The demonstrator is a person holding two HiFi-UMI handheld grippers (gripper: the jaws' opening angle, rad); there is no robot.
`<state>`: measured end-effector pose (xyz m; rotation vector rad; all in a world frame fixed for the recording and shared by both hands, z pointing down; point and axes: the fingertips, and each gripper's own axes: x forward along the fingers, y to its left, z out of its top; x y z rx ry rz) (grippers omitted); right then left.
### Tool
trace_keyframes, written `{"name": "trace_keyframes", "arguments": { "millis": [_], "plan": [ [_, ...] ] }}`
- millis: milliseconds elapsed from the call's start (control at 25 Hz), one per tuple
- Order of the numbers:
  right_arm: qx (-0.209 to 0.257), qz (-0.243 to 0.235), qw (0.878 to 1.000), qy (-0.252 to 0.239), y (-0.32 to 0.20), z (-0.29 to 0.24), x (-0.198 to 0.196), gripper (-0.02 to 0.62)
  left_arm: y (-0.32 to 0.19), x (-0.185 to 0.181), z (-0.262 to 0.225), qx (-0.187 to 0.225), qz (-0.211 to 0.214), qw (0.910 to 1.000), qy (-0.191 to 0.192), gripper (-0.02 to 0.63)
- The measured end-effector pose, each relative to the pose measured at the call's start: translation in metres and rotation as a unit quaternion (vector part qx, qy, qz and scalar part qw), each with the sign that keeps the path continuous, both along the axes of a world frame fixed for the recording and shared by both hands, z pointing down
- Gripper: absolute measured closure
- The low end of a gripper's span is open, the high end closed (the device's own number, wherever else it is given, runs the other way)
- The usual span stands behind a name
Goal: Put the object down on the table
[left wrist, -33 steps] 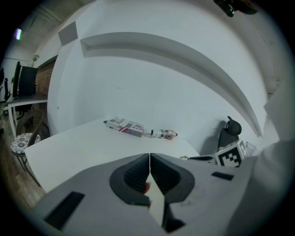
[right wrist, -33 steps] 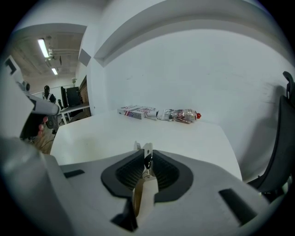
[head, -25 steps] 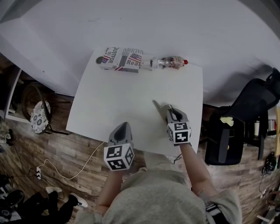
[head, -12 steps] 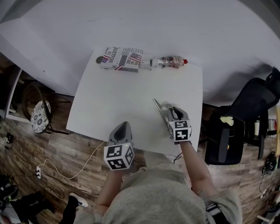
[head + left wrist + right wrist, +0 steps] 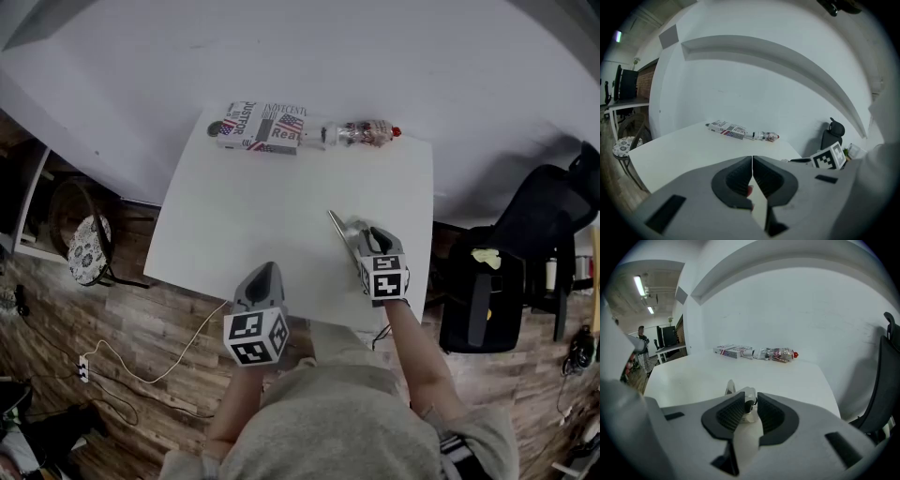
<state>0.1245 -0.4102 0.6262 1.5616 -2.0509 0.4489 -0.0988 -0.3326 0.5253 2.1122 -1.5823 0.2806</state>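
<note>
My right gripper (image 5: 367,242) is shut on a pale grey object with a thin pointed tip (image 5: 339,228), low over the white table (image 5: 244,216) near its right front corner. In the right gripper view the object (image 5: 747,397) sits between the jaws of the gripper (image 5: 751,401), its tip pointing forward and left. My left gripper (image 5: 264,274) hovers at the table's front edge. In the left gripper view this gripper (image 5: 752,161) has its jaws pressed together with nothing held.
A printed box (image 5: 261,127) and a small bottle with a red cap (image 5: 361,132) lie in a row at the table's far edge against the white wall. A black chair (image 5: 553,225) and a black bin (image 5: 478,300) stand to the right. A cable (image 5: 159,370) lies on the floor.
The right gripper has shifted slightly with the object still in its jaws. The left gripper has stayed put. A person at the lower left has left the view.
</note>
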Motion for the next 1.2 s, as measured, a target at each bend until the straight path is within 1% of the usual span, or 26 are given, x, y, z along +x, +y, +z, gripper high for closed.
{"name": "trace_keyframes", "arguments": {
  "millis": [320,760,1000,1200],
  "plan": [
    [0.015,0.013,1.0,-0.001,0.015,-0.016,0.001,0.503,0.016,-0.007,-0.006,0.004,-0.003,1.0,0.0,0.598],
    [0.05,0.01,0.999,-0.016,0.072,-0.057,-0.011,0.505,0.058,-0.003,-0.019,0.014,0.012,0.9998,0.007,0.598],
    [0.066,-0.003,0.997,-0.03,0.113,-0.078,-0.025,0.525,0.088,-0.003,-0.026,0.024,0.015,0.9996,0.008,0.598],
    [0.078,-0.014,0.996,-0.038,0.143,-0.094,-0.039,0.559,0.11,-0.01,-0.03,0.027,0.011,0.9995,0.009,0.598]
  ]
}}
